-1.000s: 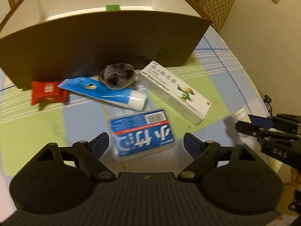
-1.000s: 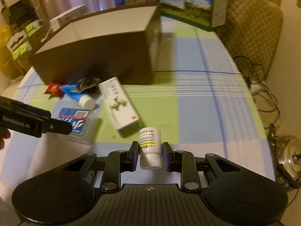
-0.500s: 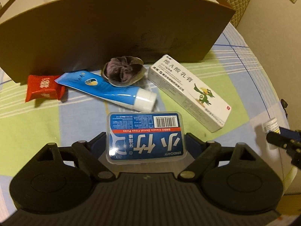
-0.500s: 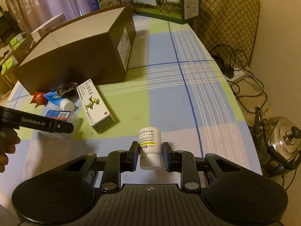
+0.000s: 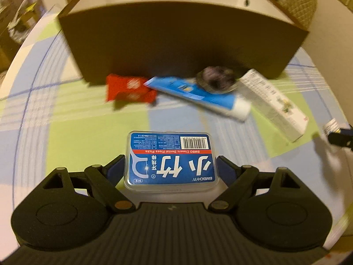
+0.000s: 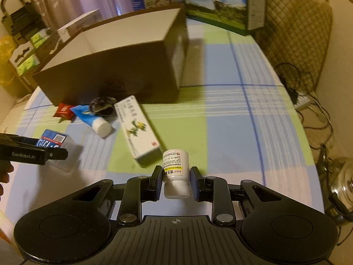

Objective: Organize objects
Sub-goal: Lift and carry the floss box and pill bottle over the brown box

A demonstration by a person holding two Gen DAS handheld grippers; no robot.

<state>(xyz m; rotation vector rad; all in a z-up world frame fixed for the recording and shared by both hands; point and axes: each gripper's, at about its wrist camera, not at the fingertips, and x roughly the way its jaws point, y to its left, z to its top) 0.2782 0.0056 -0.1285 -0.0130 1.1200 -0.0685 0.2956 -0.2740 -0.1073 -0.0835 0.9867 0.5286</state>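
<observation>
My left gripper (image 5: 169, 167) is shut on a clear dental floss box (image 5: 169, 159) with a blue label, its wide sides against both pads. The box stays sharp while the table behind blurs. From the right wrist view the same box (image 6: 53, 138) sits at the left gripper's tip, over its shadow. My right gripper (image 6: 175, 176) is shut on a small white pill bottle (image 6: 175, 167), cap toward the camera, above the checked tablecloth. An open brown cardboard box (image 5: 176, 33) stands behind.
Along the box's front wall lie a red packet (image 5: 128, 88), a blue toothpaste tube (image 5: 198, 95), a dark scrunchie (image 5: 217, 79) and a long white ointment carton (image 5: 273, 101). Milk cartons (image 6: 220, 0) and a quilted chair (image 6: 293, 33) stand behind. Cables and a kettle (image 6: 339, 183) lie past the table's right edge.
The left gripper came forward over the floss box, which now sits between its fingers and travels with it leftward. The right gripper still holds the bottle in much the same place.
</observation>
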